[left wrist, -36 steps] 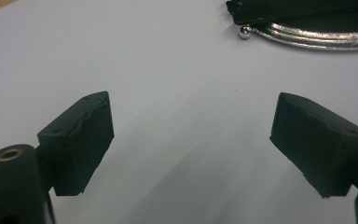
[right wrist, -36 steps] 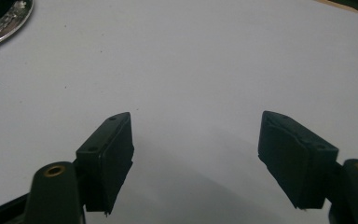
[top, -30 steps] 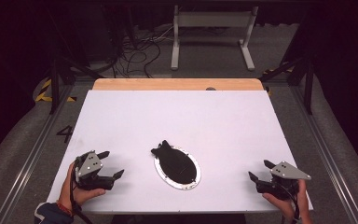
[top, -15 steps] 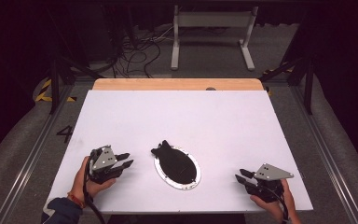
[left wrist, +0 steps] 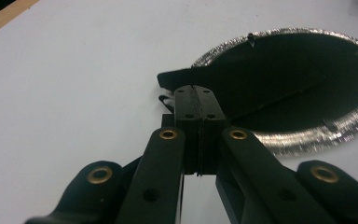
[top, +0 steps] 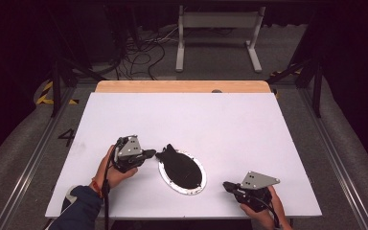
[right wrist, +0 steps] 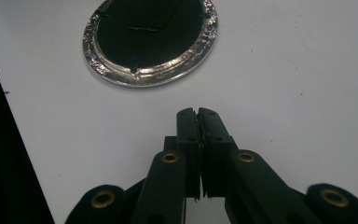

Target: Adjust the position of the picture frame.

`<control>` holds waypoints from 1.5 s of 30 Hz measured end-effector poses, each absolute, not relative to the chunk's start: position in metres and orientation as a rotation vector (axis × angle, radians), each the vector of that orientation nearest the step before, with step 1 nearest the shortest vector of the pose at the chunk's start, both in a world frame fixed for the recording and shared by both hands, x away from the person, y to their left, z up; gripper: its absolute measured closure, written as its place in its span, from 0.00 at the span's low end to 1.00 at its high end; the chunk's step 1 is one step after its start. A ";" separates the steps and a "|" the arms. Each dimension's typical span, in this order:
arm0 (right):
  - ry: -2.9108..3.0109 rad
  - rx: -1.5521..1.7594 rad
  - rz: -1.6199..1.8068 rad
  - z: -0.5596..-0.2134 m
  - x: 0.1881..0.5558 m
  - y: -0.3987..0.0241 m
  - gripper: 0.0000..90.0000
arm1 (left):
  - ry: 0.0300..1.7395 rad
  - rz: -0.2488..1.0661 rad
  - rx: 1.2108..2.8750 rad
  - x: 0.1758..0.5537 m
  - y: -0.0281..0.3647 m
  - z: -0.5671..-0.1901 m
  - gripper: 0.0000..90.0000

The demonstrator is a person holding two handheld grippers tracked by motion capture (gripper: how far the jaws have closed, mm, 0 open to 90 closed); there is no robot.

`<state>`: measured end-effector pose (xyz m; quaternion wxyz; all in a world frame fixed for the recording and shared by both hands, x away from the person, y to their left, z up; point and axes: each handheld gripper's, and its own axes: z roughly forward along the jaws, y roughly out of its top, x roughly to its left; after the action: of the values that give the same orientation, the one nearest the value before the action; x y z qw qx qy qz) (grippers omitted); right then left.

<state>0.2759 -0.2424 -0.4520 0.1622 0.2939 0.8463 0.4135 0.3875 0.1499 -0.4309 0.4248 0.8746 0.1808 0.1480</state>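
My left claw (top: 149,154), clenched empty, noses against the handle of the black foil-rimmed pan (top: 182,170), ready to nudge it; my right claw (top: 228,185), also clenched, waits beyond its other side.

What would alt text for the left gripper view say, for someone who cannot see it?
Two black fingers of the left gripper, pressed shut with nothing visibly between them, point at the black handle-like tab of a dark oval pan with a crinkled silver foil rim. It lies on a white table.
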 end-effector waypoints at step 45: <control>2.548 0.684 1.111 -0.463 0.271 -0.144 1.00 | 0.404 0.316 2.449 0.455 0.080 -0.443 1.00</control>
<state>0.2713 -0.1439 -0.4633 0.1389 0.2365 0.8815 0.3844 0.4551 0.0798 -0.4432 0.3145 0.9291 0.1532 0.1201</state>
